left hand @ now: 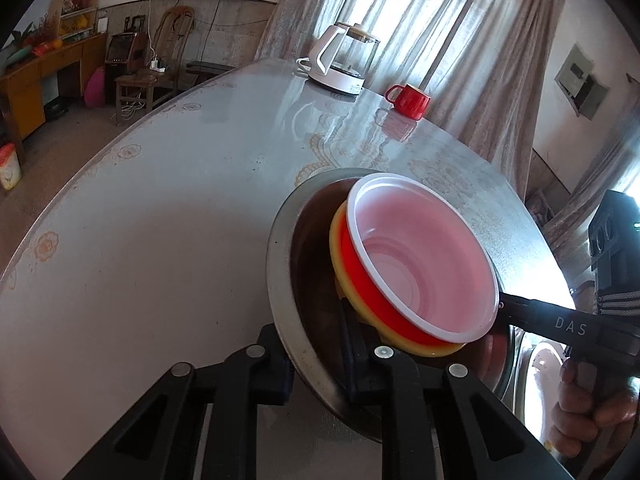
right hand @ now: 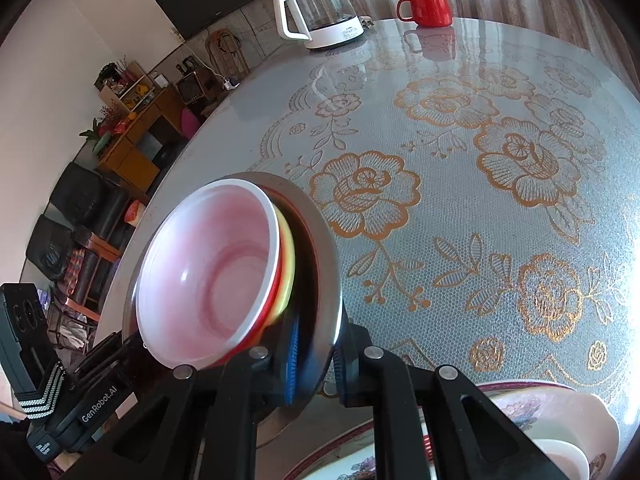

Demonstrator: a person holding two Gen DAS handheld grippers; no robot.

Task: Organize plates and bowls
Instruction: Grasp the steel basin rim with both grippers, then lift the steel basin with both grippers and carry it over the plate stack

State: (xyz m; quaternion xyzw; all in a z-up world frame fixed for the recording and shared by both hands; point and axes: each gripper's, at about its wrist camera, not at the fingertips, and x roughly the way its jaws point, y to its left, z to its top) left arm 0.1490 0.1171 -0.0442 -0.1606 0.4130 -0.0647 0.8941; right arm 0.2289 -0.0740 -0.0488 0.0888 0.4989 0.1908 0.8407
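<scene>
Left gripper: closed on the near rim of the metal pan, one finger inside the wall, one outside. Right gripper: closed on the opposite rim of the same pan, blue-padded finger inside, the other outside. In the left wrist view the right gripper comes in from the right edge, with the person's hand around its handle.

Pan is held by both grippers and sits tilted; I cannot tell whether its underside touches the counter. Nested inside it: a yellow bowl at the bottom and a red bowl with a white inside on top. The stack leans with the pan and sits off-centre in it.

Further out on the counter: a flowered plate with a small white bowl just below the right gripper, and well beyond, a glass kettle and a red mug.

Step in hand, as I judge it: a two-handed carry of the pan with its nested bowls toward a stacking spot, perhaps by the flowered plate.

Next move calls for levelling the pan so the bowls do not slide out, moving both grippers together at equal pace, and releasing only once it rests flat.
</scene>
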